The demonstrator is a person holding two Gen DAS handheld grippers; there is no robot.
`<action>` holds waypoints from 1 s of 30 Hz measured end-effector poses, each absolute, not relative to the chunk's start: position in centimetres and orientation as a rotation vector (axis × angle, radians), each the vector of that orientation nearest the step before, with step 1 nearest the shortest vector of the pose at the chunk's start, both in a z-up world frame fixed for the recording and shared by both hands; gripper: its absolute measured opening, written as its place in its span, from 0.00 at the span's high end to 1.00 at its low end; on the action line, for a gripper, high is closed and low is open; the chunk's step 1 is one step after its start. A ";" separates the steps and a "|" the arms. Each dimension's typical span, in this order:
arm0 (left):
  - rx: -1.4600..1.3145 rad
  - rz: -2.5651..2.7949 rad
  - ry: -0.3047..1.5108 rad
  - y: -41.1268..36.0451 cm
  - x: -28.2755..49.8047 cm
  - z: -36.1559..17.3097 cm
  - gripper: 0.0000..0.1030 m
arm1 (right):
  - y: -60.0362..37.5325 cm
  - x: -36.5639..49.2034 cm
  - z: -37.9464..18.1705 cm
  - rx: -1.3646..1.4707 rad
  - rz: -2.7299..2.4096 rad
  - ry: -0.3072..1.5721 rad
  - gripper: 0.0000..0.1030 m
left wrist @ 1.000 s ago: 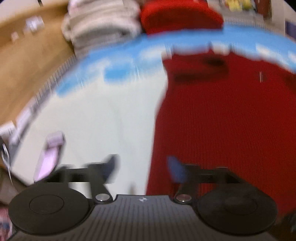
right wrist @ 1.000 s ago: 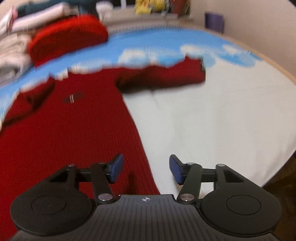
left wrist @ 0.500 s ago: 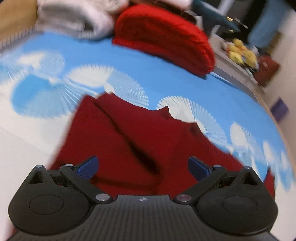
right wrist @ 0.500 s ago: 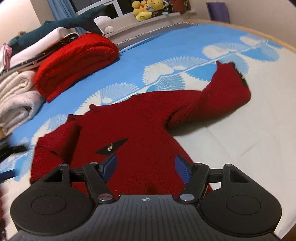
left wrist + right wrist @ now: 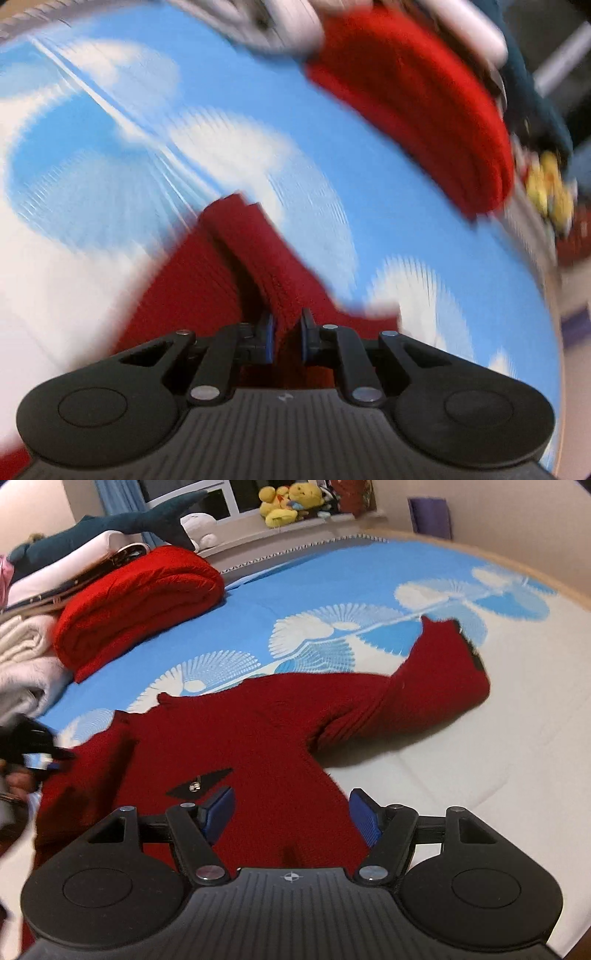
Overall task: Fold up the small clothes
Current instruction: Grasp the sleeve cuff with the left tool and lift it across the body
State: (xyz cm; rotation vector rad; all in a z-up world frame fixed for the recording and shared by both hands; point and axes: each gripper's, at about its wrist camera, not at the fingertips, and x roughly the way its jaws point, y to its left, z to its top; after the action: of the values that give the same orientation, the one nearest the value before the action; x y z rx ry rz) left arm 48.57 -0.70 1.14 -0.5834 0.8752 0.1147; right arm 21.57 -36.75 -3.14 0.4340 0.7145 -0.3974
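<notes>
Left wrist view: my left gripper [image 5: 284, 338] is clamped on the sleeve [image 5: 255, 254] of the dark red knit sweater [image 5: 192, 288]; I judge the sleeve fold is starting, and it next needs carrying across the body.

Right wrist view: my right gripper [image 5: 291, 818] hovers, jaws apart and empty, over the sweater's body, spread flat on the bedspread [image 5: 332, 576].

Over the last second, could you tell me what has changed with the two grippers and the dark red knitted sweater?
The left gripper swung from beside the dark red knitted sweater to its sleeve and shut on a fold of it. The right gripper advanced over the sweater's body and is open. The sweater lies spread on the blue-and-white bed cover as before.
</notes>
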 end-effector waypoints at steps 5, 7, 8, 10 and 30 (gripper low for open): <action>-0.521 0.309 0.679 12.7 47.8 6.9 0.87 | -37.3 21.4 -3.7 0.449 -0.414 0.734 0.32; -0.495 0.432 0.628 18.1 47.3 8.0 0.87 | -37.4 21.5 -4.0 0.451 -0.418 0.746 0.32; -0.479 0.507 0.604 20.8 47.1 8.2 0.87 | -37.3 21.5 -4.1 0.448 -0.422 0.751 0.32; -0.470 0.621 0.590 25.3 46.7 7.5 0.87 | -37.2 21.7 -4.4 0.448 -0.428 0.758 0.32; -0.401 0.293 0.650 15.9 48.0 7.7 0.87 | -35.8 23.1 -5.4 0.380 -0.418 0.797 0.32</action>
State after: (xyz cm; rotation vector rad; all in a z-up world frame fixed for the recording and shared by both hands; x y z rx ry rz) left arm 47.99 15.88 7.75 -0.4006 0.6504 0.2930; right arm 23.07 -35.83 -5.35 0.3802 0.7974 -0.4176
